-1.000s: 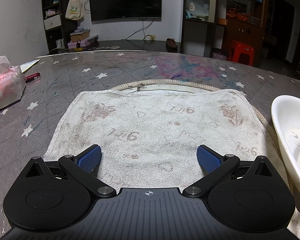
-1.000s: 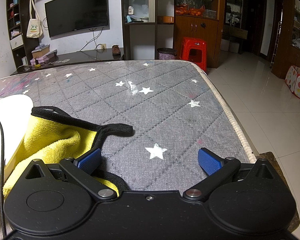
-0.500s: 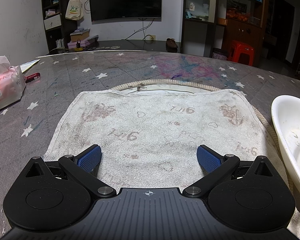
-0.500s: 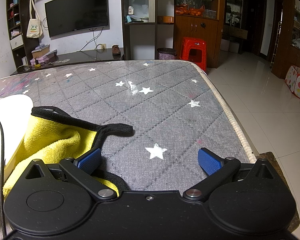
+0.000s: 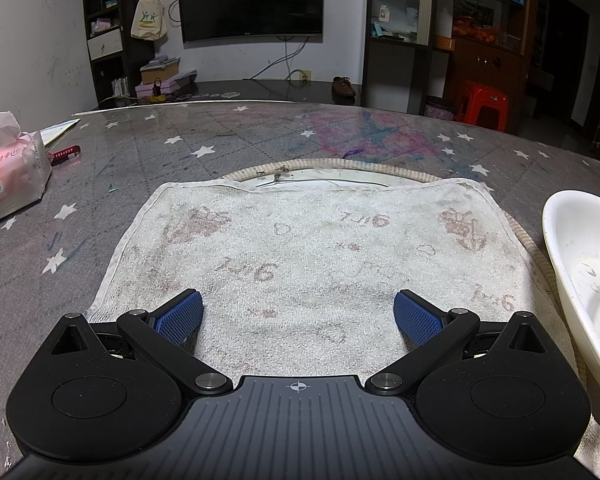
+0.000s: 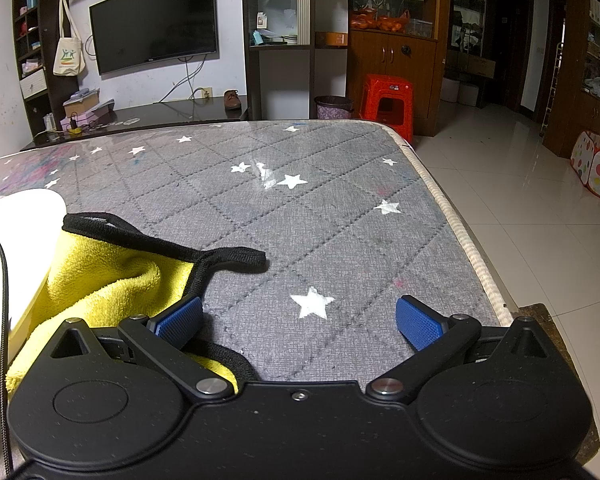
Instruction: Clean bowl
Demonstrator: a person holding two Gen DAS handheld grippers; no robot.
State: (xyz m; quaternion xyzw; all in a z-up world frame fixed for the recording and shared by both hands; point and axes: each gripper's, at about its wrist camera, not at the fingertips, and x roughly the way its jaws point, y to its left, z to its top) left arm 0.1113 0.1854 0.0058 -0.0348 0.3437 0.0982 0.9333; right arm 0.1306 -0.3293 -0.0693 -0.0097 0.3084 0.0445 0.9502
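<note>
Your left gripper (image 5: 298, 314) sits spread over the white towel (image 5: 300, 248), bowl (image 5: 580, 276) at 3 o'clock; your right gripper (image 6: 300, 320) spread, yellow cloth (image 6: 100, 284) at 9 o'clock.

Desk layout
Towel (image 5: 300, 248) lies mid-desk (image 5: 228, 148); bowl (image 5: 580, 280) right of it, cloth (image 6: 100, 280) beyond; tissue pack (image 5: 8, 172) far left.

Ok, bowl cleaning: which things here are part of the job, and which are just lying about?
For the job:
white bowl, soiled inside
yellow cloth beside the bowl
left claw and right claw, both open and empty

Lying about:
stained white towel
tissue pack
red pen
</note>
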